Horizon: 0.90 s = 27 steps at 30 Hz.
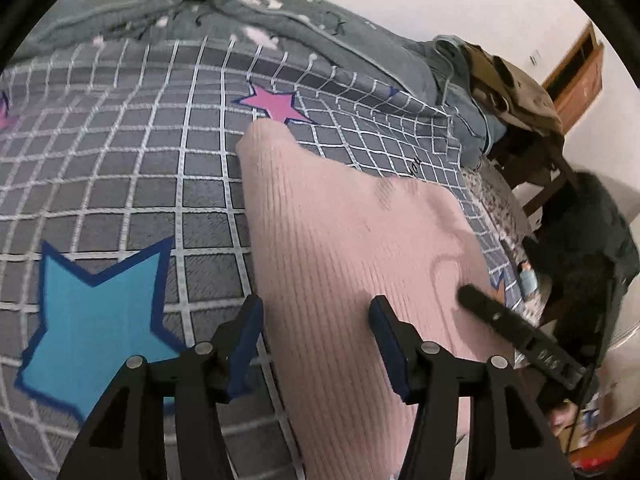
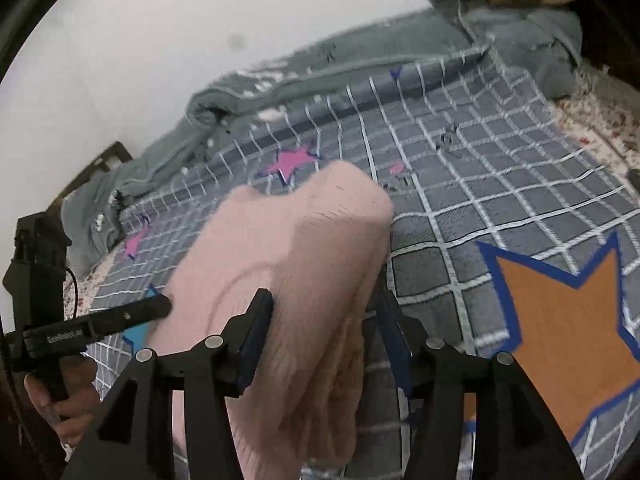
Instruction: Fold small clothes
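Note:
A pink ribbed knit garment [image 1: 340, 248] lies on a grey checked bedspread [image 1: 120, 184] with star prints. My left gripper [image 1: 316, 316] is open, its blue-padded fingers [image 1: 248, 328] spread wide over the garment's near end, one finger over the bedspread. In the right wrist view the same garment [image 2: 304, 264] is bunched in thick folds. My right gripper [image 2: 326, 312] is open, with the folds lying between its fingers [image 2: 256, 328]. Each gripper shows in the other's view, the right one [image 1: 500, 316] and the left one [image 2: 120, 316].
A rumpled grey blanket [image 1: 200, 4] lies along the wall side of the bed. Clothes [image 1: 512, 92] are piled on a wooden chair at the bed's end. Blue [image 1: 96, 312], pink [image 1: 272, 104] and orange [image 2: 568, 328] stars mark the bedspread. A white wall [image 2: 160, 40] is behind.

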Motion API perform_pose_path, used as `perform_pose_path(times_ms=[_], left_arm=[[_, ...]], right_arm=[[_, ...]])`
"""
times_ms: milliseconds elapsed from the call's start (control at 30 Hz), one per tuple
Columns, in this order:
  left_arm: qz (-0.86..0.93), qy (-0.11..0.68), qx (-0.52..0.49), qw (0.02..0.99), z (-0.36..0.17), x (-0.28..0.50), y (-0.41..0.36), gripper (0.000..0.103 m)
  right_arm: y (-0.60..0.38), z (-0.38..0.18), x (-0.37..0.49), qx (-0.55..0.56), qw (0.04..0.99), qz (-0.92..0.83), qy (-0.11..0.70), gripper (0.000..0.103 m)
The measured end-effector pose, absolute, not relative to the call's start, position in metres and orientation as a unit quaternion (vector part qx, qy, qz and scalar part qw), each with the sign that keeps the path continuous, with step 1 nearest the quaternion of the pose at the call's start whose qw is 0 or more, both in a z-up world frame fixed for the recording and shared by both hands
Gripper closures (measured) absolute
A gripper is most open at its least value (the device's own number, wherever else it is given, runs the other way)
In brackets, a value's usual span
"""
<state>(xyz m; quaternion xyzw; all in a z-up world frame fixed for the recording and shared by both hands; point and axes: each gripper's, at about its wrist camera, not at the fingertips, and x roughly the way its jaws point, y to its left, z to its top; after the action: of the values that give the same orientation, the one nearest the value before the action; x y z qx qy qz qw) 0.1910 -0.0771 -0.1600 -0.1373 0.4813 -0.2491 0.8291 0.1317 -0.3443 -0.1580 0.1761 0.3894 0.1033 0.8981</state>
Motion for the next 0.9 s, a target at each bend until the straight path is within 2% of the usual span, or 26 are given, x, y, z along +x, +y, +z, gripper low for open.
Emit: perform_pose_path(times_ms=[133,233,400,433,467,567,667,900], left_arm=[[-0.256,0.494,-0.156,0.816,-0.173,0.206,-0.075,0.043],[-0.264,0.497,-0.163,0.81,-0.179,0.212,-0.076,0.043],[-0.267,0.498,-0.168,0.808,-0.183,0.218,-0.083,0.052],[-0.264,0.492,-0.164,0.813,-0.18,0.217,-0.085,0.057],[-0.263,0.486,-0.159,0.818,-0.178,0.216,-0.086,0.059],[-0.262,0.459,-0.142,0.837,-0.164,0.211,-0.086,0.067],[-0.256,0.44,-0.135,0.85,-0.152,0.212,-0.079,0.07],[-0.213,0.422,-0.149,0.869,-0.13,0.229,-0.023,0.07]], right_arm=[[-0.341,-0.173,0.151,0.168,0.884,0.116,0.42,0.041],[-0.343,-0.179,0.159,0.188,0.876,0.128,0.426,0.041],[-0.346,-0.187,0.166,0.217,0.867,0.139,0.426,0.041],[-0.344,-0.187,0.167,0.219,0.867,0.141,0.426,0.042],[-0.343,-0.187,0.167,0.225,0.865,0.151,0.423,0.052],[-0.336,-0.176,0.166,0.213,0.876,0.154,0.405,0.067],[-0.322,-0.154,0.16,0.181,0.896,0.157,0.373,0.07],[-0.275,-0.131,0.186,0.194,0.895,0.2,0.349,0.07]])
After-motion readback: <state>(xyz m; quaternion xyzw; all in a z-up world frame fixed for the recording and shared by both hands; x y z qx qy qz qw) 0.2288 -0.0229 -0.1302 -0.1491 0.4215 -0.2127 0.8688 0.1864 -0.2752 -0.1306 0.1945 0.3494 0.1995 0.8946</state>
